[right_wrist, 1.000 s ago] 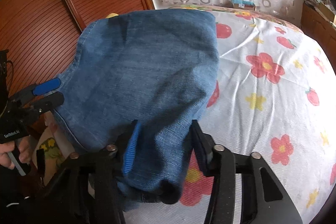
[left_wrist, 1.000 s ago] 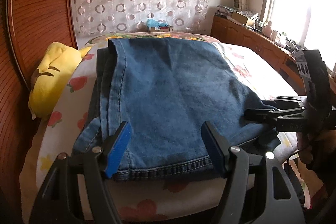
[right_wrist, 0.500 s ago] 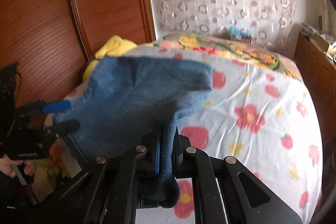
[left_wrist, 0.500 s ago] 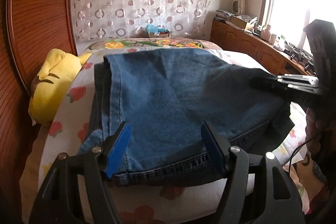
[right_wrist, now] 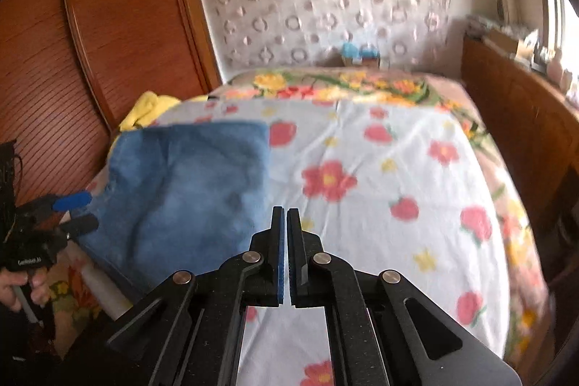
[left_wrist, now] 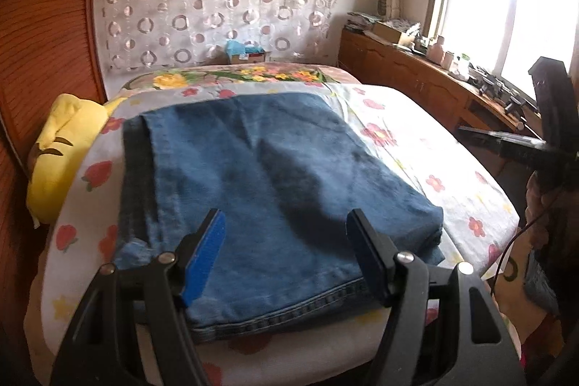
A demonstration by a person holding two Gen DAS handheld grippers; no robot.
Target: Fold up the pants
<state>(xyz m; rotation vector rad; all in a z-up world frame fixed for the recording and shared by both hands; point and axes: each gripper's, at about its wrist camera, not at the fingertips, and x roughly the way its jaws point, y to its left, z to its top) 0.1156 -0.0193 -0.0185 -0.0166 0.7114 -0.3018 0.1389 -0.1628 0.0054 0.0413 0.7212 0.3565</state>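
Observation:
The blue denim pants (left_wrist: 260, 190) lie folded flat on the flowered bedsheet (left_wrist: 416, 147), hem edge nearest me. My left gripper (left_wrist: 286, 241) is open, its fingers spread just above the near part of the pants and holding nothing. My right gripper (right_wrist: 287, 219) is shut and empty, raised over the bare sheet to the right of the pants (right_wrist: 188, 190). The left gripper also shows at the left edge of the right wrist view (right_wrist: 74, 210). The right gripper shows at the right edge of the left wrist view (left_wrist: 506, 140).
A yellow plush pillow (left_wrist: 61, 154) lies left of the pants against the wooden headboard (left_wrist: 43, 35). A wooden cabinet (left_wrist: 416, 67) with clutter runs under the window on the right. A small box (left_wrist: 246, 51) sits at the bed's far end by the curtain.
My right gripper let go of the pants corner, shut empty and pulled back to the right. The pants settled flat. My left gripper stayed open over the near hem.

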